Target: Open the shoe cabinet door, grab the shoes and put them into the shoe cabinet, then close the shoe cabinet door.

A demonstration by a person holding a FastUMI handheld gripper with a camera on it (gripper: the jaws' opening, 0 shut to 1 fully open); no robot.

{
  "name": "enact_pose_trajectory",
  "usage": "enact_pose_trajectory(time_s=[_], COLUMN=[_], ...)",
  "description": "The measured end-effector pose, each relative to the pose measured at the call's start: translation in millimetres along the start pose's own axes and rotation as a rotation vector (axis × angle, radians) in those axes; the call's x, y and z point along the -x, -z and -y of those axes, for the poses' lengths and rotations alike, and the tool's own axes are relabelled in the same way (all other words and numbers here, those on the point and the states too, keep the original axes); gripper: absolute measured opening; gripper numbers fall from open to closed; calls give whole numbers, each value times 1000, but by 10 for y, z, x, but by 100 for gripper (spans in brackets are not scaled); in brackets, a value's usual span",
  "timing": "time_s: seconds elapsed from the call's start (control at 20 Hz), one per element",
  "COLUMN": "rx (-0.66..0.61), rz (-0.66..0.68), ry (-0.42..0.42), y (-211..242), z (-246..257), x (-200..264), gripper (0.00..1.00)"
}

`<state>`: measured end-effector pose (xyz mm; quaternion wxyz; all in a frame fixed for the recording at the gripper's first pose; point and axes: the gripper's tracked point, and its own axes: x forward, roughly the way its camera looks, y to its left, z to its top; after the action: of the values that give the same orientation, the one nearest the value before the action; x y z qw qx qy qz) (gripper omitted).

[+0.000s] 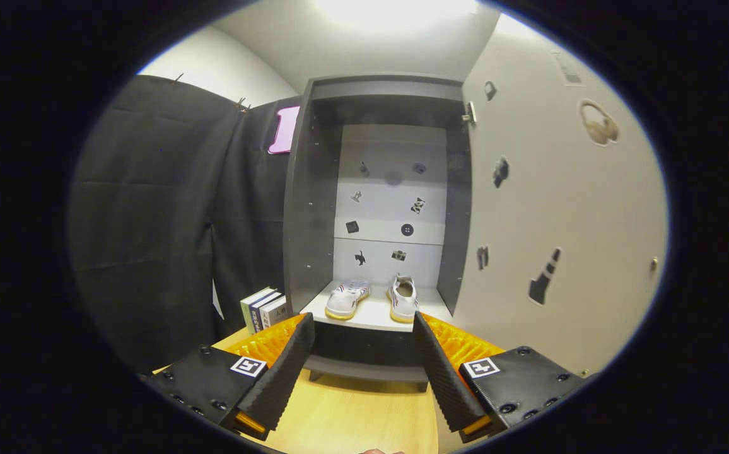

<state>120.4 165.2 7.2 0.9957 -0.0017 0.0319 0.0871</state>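
A tall grey shoe cabinet (306, 208) stands ahead of me with its door (560, 214) swung wide to the right. Two white shoes rest side by side on its pale bottom shelf (374, 312): the left shoe (347, 298) and the right shoe (403, 297), toes pointing toward me. My gripper (362, 328) is open, its fingers spread wide with nothing between them. The shelf's front edge lies just beyond the fingertips, and both shoes sit a little further in.
The door's inner face carries several small stickers and a knob (654, 264) near its far edge. A few books (263, 310) stand left of the cabinet against black cloth. A light wooden surface (352, 416) runs under the fingers.
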Motion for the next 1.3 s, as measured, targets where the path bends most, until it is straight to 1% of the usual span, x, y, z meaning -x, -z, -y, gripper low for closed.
enact_pose_trajectory(time_s=[0.15, 0.35, 0.4, 0.45, 0.55, 0.6, 0.7, 0.9, 1.05, 1.3], rx=[62, 13, 13, 11, 26, 28, 6, 9, 4, -27], rz=[6, 27, 35, 44, 55, 62, 80, 64, 41, 4], ry=[60, 159, 191, 201, 271, 287, 285, 327, 332, 302], y=[-48, -268, -321, -370, -451, -493, -554, -489, -413, -257], z=[385, 866, 1003, 1083, 1361, 1448, 1508, 1847, 2147, 2606], x=[437, 1061, 1208, 1346, 1593, 1701, 1843, 1820, 1667, 1221], gripper=[97, 97, 97, 97, 97, 97, 97, 96, 96, 97])
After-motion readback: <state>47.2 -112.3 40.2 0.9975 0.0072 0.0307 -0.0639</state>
